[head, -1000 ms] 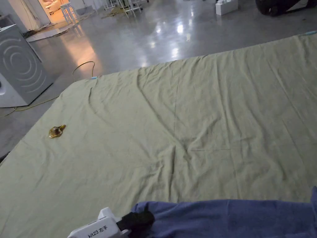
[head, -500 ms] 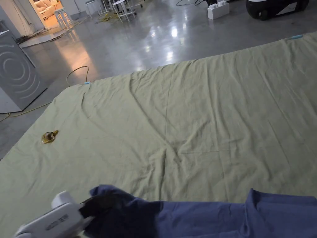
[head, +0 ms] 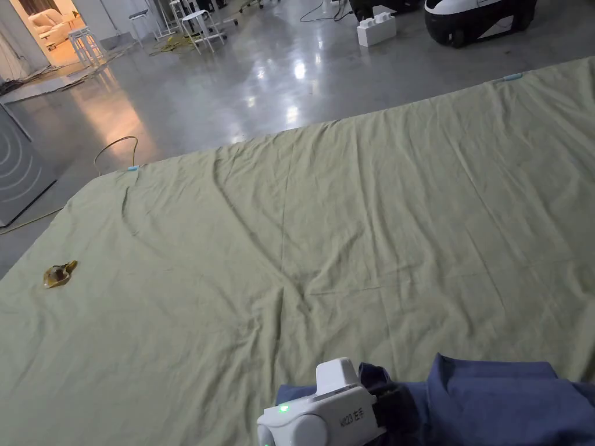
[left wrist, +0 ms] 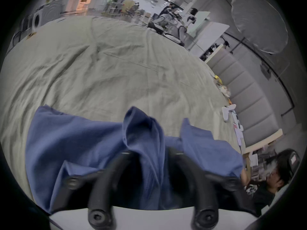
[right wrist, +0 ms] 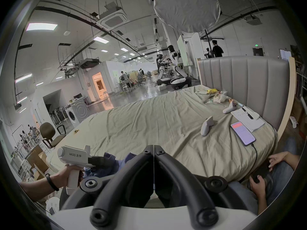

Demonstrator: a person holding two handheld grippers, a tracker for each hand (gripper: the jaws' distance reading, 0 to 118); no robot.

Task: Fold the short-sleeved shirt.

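A blue short-sleeved shirt (head: 499,400) lies bunched at the near edge of the olive bed sheet (head: 290,232). My left gripper (head: 398,400) has its dark jaws closed on a raised fold of the shirt near its left end. In the left gripper view the blue shirt (left wrist: 74,142) stands up in a ridge between the jaws of that gripper (left wrist: 147,152). My right gripper (right wrist: 153,148) hangs above the near bed edge, shut, with nothing between its jaws. To its left the left gripper (right wrist: 103,161) bites the shirt (right wrist: 121,164).
A small amber object (head: 58,274) lies on the sheet at the far left. Near the grey headboard (right wrist: 240,84) lie a phone (right wrist: 242,133), a white controller (right wrist: 206,125) and a notebook. A seated person's hand (right wrist: 277,159) is at the bed's right corner. Grey floor lies beyond.
The left gripper has swung from the lower left toward the middle, carrying the shirt's edge rightward so the cloth doubles over. The head camera has panned right.
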